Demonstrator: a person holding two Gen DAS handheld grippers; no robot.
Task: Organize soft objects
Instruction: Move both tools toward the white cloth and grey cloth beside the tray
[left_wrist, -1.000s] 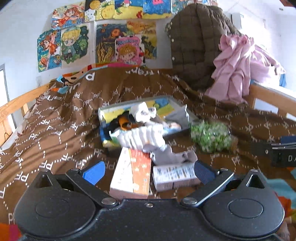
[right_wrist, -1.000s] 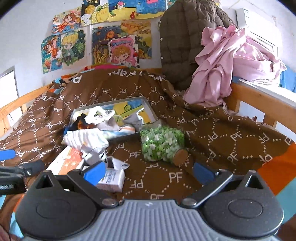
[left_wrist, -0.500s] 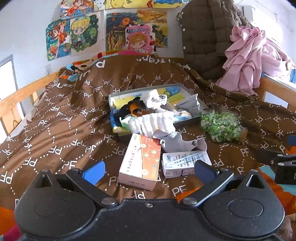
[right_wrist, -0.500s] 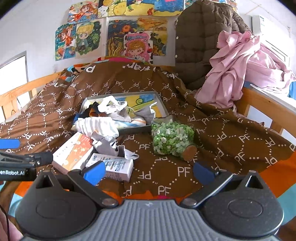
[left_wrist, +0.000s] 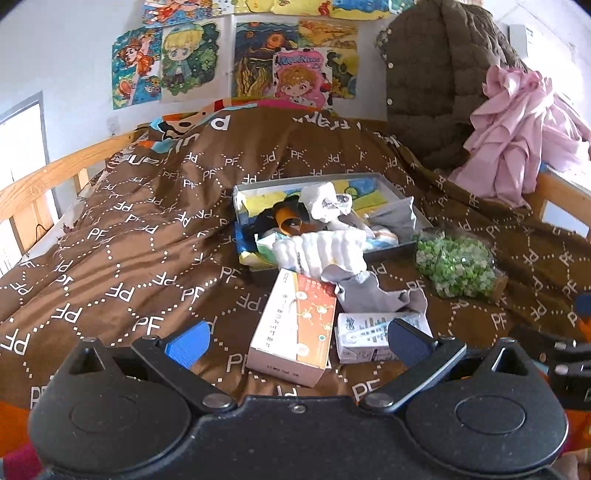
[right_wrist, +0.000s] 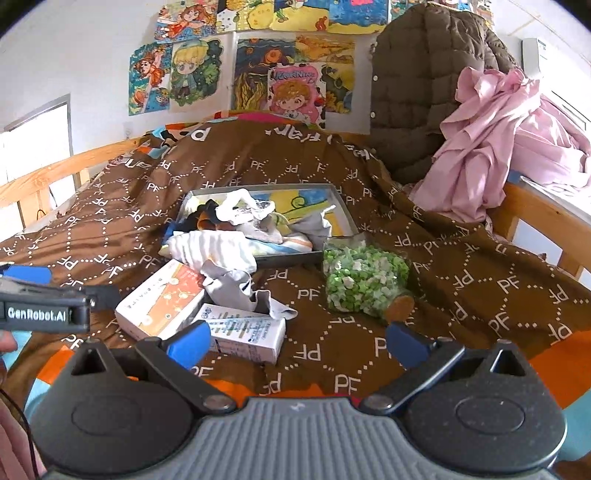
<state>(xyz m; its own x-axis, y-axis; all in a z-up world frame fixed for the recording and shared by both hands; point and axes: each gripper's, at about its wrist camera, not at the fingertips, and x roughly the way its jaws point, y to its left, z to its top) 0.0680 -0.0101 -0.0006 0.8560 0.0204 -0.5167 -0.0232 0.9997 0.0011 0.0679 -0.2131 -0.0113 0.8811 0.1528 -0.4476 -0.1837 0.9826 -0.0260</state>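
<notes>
Socks and small cloths mostly sit heaped in your shallow box on the bedspread; a white ribbed piece droops over its rim and a grey cloth lies outside. Your left gripper and right gripper gape wide, empty.

Readable stuff, not much

"PF" is printed in white all over the brown blanket. The left gripper, poking in at the left edge of the right wrist view, says "GenRobot.AI". One wall poster reads roughly "MORNING". Print on both boxes is too small to read.
</notes>
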